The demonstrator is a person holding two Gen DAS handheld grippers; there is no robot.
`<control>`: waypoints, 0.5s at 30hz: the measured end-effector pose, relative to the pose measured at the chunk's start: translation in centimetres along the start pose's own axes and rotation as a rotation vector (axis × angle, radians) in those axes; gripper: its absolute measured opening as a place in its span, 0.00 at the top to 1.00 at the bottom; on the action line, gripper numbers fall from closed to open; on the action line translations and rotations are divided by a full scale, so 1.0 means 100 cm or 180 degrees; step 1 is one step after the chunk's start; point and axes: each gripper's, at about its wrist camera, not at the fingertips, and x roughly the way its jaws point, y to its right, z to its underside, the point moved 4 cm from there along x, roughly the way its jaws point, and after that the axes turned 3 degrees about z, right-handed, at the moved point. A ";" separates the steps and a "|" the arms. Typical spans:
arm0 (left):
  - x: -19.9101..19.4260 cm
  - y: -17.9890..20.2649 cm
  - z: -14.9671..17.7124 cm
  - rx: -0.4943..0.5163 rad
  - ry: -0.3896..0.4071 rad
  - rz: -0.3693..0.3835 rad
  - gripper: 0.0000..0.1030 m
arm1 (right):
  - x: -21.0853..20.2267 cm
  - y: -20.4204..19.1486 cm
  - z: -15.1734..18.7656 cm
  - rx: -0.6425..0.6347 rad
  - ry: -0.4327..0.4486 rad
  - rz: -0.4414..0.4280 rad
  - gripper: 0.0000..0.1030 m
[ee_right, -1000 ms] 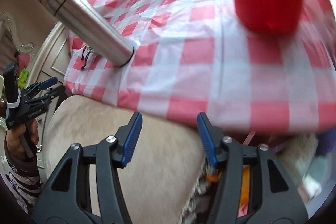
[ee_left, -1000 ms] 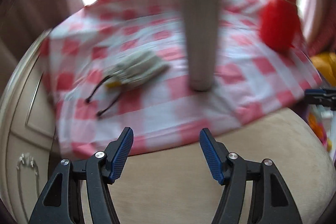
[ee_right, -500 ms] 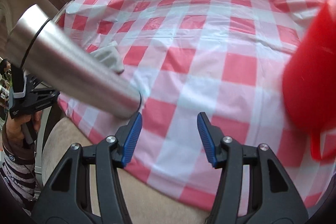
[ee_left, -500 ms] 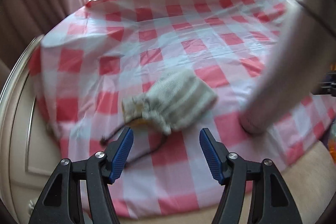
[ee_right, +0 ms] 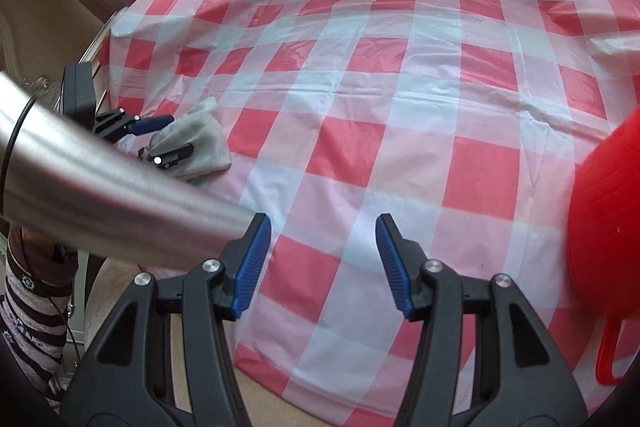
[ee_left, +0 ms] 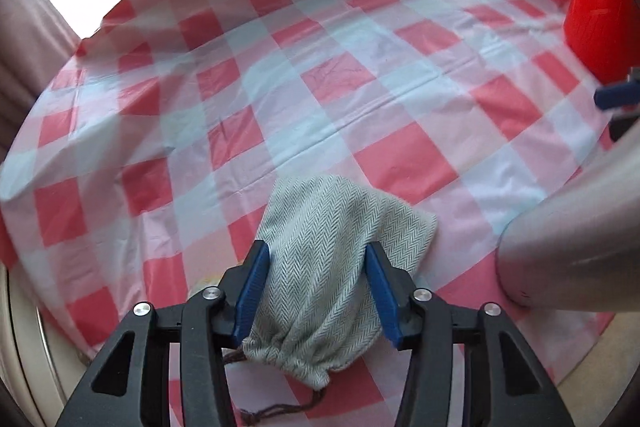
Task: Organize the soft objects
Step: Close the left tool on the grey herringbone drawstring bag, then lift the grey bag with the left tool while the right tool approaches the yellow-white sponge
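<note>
My left gripper (ee_left: 316, 291) has its jaws wide, one blue pad on either side of the grey herringbone pouch (ee_left: 332, 267), which lies flat on the checked cloth (ee_left: 360, 67) near the table's near-left edge. From this view I cannot tell whether the pads touch the fabric yet; they bracket its middle without squeezing it. The pouch's long axis runs almost straight along my fingers, tilted a little rightward: the gathered neck and its dark drawstring (ee_left: 276, 411) sit close to me, under the jaws, and the closed bottom points toward the middle of the table. So my jaws would close across its narrow width, which I judge a fair grip for something this limp.

My right gripper (ee_right: 322, 263) is also spread wide and holds nothing, above bare cloth near the near edge. The steel flask (ee_right: 120, 195) stands between it and the pouch, so the left is plainly the nearer hand. The red jug (ee_right: 608, 227) is off to its right.

Half a second ago the pouch lay ahead of my left fingertips; now it is between them.
</note>
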 end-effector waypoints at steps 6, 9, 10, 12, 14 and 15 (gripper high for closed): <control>-0.008 -0.002 -0.008 -0.0020 0.0072 0.0022 0.77 | 0.011 -0.002 -0.011 -0.0036 -0.0027 -0.0027 0.43; -0.019 -0.008 -0.012 -0.0109 0.0139 0.0040 0.88 | 0.016 -0.003 -0.016 -0.0060 -0.0024 -0.0040 0.43; -0.021 -0.011 -0.013 -0.0136 0.0159 0.0033 0.89 | 0.017 -0.004 -0.018 -0.0068 -0.0021 -0.0059 0.43; -0.028 -0.019 -0.012 -0.0240 0.0198 0.0057 0.90 | 0.020 -0.007 -0.022 -0.0115 -0.0021 -0.0072 0.43; -0.038 -0.029 -0.010 -0.0370 0.0262 0.0086 0.91 | 0.023 -0.010 -0.028 -0.0163 -0.0015 -0.0087 0.43; -0.044 -0.034 -0.010 -0.0414 0.0298 0.0085 0.91 | 0.025 -0.011 -0.031 -0.0173 -0.0016 -0.0094 0.43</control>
